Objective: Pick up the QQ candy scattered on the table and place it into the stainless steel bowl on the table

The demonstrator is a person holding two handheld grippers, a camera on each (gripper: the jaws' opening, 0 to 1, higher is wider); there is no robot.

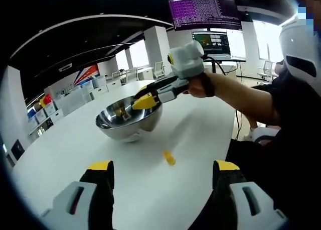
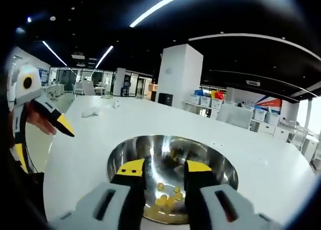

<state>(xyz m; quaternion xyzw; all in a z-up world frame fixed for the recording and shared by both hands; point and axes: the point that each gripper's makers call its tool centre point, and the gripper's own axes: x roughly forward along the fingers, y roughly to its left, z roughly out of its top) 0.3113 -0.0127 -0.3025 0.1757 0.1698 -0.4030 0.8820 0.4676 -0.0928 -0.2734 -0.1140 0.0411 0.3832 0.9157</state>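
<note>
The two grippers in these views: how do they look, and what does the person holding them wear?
The right gripper has a pale grey body with black parts and yellow-tipped jaws. The left gripper matches: grey housings with dark slots, black jaws, yellow tips. The hand on the right gripper has a black strap at the wrist. The person's clothing is dark. No cables are visible on either gripper.

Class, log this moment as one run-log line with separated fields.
right gripper: over bowl, open | left gripper: open | candy in bowl | one candy on table

The purple wall-mounted screen (image 1: 204, 12) carries lines of text too small to read; nothing else bears legible writing.
</note>
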